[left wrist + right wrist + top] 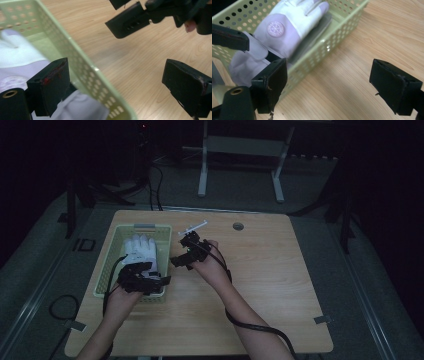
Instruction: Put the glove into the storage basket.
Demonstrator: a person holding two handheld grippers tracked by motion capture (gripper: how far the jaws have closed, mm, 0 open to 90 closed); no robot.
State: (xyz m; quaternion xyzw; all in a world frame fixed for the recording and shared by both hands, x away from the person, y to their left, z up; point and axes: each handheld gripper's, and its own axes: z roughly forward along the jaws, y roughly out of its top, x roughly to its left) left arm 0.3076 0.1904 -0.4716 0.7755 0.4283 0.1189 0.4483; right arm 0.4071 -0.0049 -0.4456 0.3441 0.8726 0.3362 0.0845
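Observation:
A pale green perforated basket (109, 262) stands on the left part of the wooden table (280, 270), with a white glove (141, 250) lying inside it. My left gripper (145, 279) hovers at the basket's near right corner. In the left gripper view it is open (115, 75) and straddles the basket wall (85, 70), one jaw over the glove (22, 55) and the other over bare wood. My right gripper (184, 257) is just right of the basket, open (329, 72), facing the wall (332, 42) and the glove (287, 30). Nothing is held.
A round cable hole (238, 226) sits near the table's far edge. A small white piece (196, 226) shows just beyond the right gripper. The right gripper's black cable (250, 322) trails over the near part of the table. A metal frame (240, 150) stands behind on the floor.

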